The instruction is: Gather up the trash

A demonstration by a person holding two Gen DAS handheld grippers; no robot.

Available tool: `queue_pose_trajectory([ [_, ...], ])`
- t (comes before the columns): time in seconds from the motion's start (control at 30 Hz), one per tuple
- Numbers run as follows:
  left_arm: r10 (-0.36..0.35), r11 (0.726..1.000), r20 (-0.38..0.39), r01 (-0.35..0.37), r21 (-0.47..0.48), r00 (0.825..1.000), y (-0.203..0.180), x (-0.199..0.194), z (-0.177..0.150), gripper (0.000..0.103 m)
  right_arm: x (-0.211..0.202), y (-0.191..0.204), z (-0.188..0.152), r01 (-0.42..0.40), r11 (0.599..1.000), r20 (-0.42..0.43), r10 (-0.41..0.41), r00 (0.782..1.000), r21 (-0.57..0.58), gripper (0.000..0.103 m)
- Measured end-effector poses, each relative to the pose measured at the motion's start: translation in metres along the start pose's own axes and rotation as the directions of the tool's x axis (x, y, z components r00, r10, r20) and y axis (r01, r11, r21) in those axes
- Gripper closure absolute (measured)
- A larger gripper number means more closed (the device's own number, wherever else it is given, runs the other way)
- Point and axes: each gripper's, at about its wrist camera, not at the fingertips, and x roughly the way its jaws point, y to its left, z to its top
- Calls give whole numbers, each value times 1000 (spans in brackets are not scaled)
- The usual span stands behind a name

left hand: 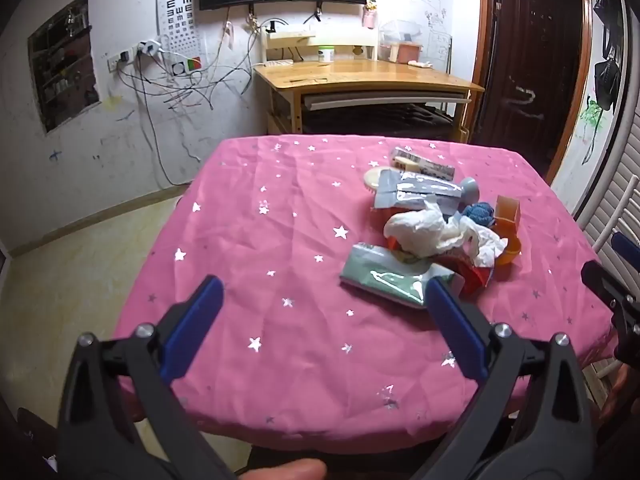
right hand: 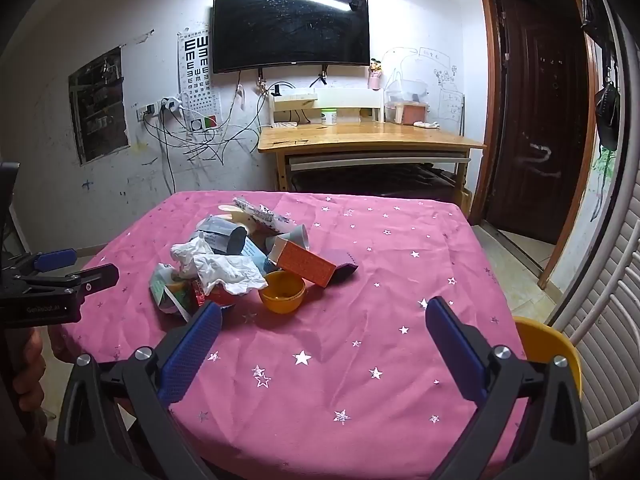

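Note:
A heap of trash lies on the pink star-print tablecloth (left hand: 280, 320): a crumpled white tissue (left hand: 424, 228), a green-grey foil packet (left hand: 392, 280), grey wrappers (left hand: 412, 192), an orange box (right hand: 306, 266) and an orange bowl-shaped cup (right hand: 282, 292). The tissue (right hand: 216, 266) tops the heap in the right wrist view. My left gripper (left hand: 324, 300) is open and empty, above the table's near side, left of the heap. My right gripper (right hand: 324, 320) is open and empty, near and right of the heap.
A yellow round container (right hand: 560, 348) sits past the table's right edge beside a white slatted chair (right hand: 612, 320). A wooden desk (right hand: 372, 140) stands behind the table, under a wall TV (right hand: 290, 30). A dark door (right hand: 540, 120) is at the right.

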Motion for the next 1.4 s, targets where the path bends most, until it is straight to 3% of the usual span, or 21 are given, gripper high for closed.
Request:
queue_pose_trajectory([
  [1.4,-8,1000,0,8,-6,1000,-1,-1,1,6,5,-2,0,9,1000,-6,-9,1000,3,7],
])
